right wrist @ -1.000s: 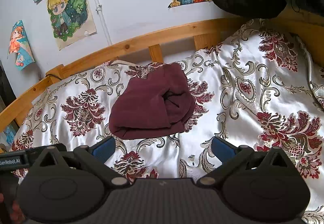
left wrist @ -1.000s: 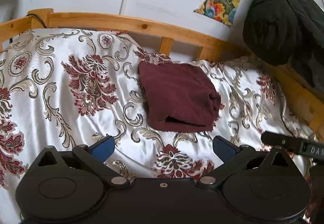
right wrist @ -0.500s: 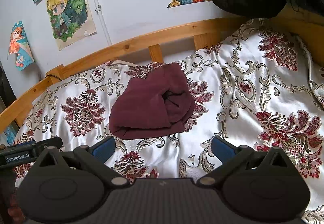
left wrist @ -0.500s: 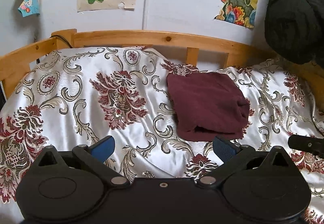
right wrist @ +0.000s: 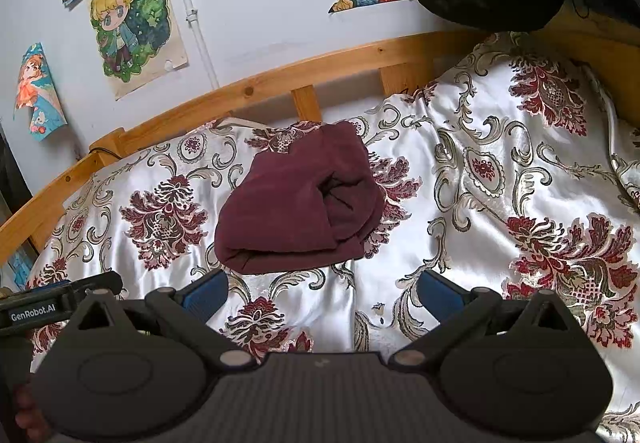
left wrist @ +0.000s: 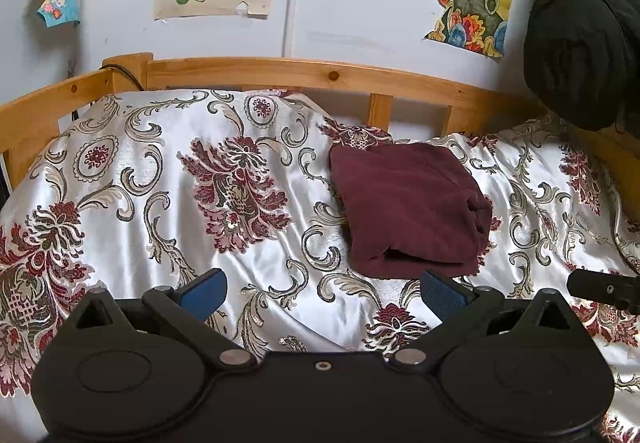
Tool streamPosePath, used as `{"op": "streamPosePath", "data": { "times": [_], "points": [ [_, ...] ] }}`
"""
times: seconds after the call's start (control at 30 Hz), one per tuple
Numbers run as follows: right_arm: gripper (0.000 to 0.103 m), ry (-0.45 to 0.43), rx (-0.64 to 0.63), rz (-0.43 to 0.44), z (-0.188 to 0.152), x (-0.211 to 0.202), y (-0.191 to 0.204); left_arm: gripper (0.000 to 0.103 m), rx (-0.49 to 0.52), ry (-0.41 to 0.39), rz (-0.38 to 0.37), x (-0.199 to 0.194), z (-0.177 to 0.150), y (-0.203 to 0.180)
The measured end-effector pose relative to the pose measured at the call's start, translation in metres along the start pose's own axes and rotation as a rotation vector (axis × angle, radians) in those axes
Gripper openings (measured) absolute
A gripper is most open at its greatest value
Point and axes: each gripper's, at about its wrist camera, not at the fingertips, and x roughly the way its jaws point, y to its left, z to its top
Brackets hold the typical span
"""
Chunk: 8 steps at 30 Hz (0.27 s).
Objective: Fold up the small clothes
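1. Left wrist view: the left gripper (left wrist: 322, 293) hovers over the floral bedspread (left wrist: 160, 179), blue fingers (left wrist: 204, 291) spread wide and empty. The folded maroon garment (left wrist: 408, 203) lies just ahead, toward the wooden bed rail (left wrist: 320, 75).
2. Right wrist view: the right gripper (right wrist: 322, 291) is wide open too, holding nothing. The maroon garment (right wrist: 296, 203) sits folded just beyond its fingers, apart from them.

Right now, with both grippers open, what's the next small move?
Probably none on the folded maroon cloth: it already lies as a compact bundle on the floral satin bedspread. Left gripper and right gripper are empty, so I'd retreat.
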Motion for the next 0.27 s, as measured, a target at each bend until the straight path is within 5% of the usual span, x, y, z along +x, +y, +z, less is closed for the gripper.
{"op": "streamPosePath", "data": {
  "times": [0.27],
  "points": [
    [0.103,0.004,0.003,0.0,-0.0005,0.0004,-0.0003,0.102,-0.013,0.024,0.004,0.0029,-0.0003,0.0017]
  ]
}}
